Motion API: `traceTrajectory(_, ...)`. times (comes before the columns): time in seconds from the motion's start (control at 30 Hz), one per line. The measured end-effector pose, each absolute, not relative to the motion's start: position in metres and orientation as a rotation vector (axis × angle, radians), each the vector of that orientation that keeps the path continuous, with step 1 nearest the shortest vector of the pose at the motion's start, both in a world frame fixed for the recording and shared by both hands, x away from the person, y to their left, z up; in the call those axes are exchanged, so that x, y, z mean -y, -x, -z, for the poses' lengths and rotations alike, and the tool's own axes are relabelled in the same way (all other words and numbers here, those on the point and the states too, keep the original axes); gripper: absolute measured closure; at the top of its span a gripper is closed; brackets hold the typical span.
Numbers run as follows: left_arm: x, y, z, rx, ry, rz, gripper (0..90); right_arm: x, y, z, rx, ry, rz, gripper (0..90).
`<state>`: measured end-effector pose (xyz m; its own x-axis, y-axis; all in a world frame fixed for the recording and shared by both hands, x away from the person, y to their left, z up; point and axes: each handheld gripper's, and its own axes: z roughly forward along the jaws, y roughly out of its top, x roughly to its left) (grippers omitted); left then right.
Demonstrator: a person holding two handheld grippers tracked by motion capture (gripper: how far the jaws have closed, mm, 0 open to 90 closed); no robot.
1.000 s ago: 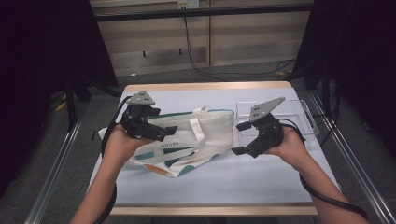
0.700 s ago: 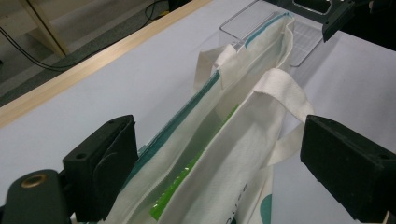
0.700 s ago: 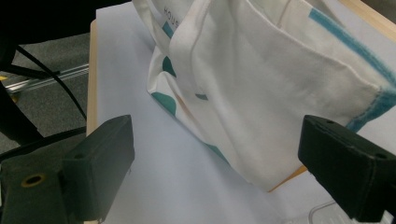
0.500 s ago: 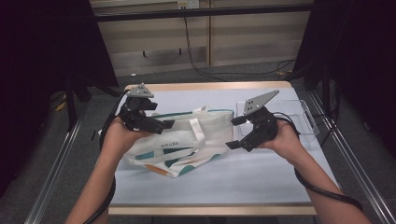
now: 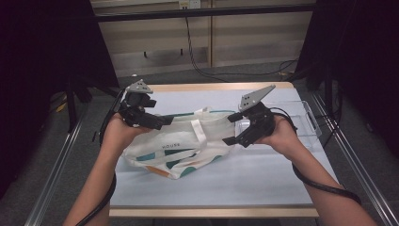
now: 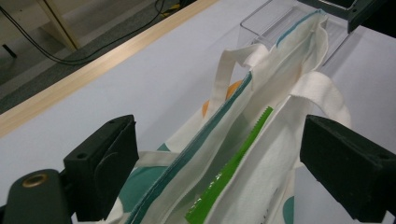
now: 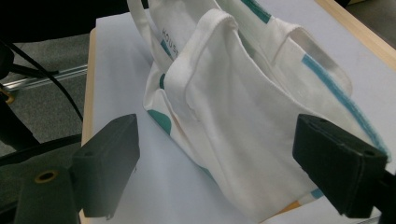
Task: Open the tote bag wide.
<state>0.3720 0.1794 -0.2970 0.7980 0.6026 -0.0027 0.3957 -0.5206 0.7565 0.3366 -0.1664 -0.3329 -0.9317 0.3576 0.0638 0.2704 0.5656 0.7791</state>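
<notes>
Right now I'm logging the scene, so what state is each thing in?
Tote bag: on its side, mouth open, green packet inside.
Clear tray: lies flat beside the bag.
Left gripper: open, jaws astride the bag's rim.
Right gripper: open, jaws just been closing a little, bag's end between them.

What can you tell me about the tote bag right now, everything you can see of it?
The tote bag is off-white cloth with teal and orange patches, teal trim along its mouth, small dark lettering and two white strap handles. It lies slumped on the light blue table, one end beside a clear plastic tray. Its mouth gapes; a green, saw-edged packet sits inside. The left gripper and right gripper, both open, flank its ends.
</notes>
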Motion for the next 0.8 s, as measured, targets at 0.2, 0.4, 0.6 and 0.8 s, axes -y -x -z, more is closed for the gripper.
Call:
traceTrajectory(0.2,-0.18,-0.377,0.298,-0.731,-2.192,-0.324,13.5,0.162,-0.341,0.33,-2.692,-0.536,-1.312,16.8)
traceTrajectory(0.4,-0.18,-0.381,0.299,-0.725,-2.2,-0.327,15.8,0.161,-0.346,0.328,-2.685,-0.547,-1.327,19.1)
traceTrajectory(0.6,-0.179,-0.384,0.301,-0.72,-2.213,-0.323,17.0,0.154,-0.349,0.326,-2.683,-0.535,-1.326,19.4)
traceTrajectory(0.8,-0.18,-0.388,0.306,-0.727,-2.221,-0.306,17.8,0.147,-0.354,0.326,-2.683,-0.531,-1.329,19.5)
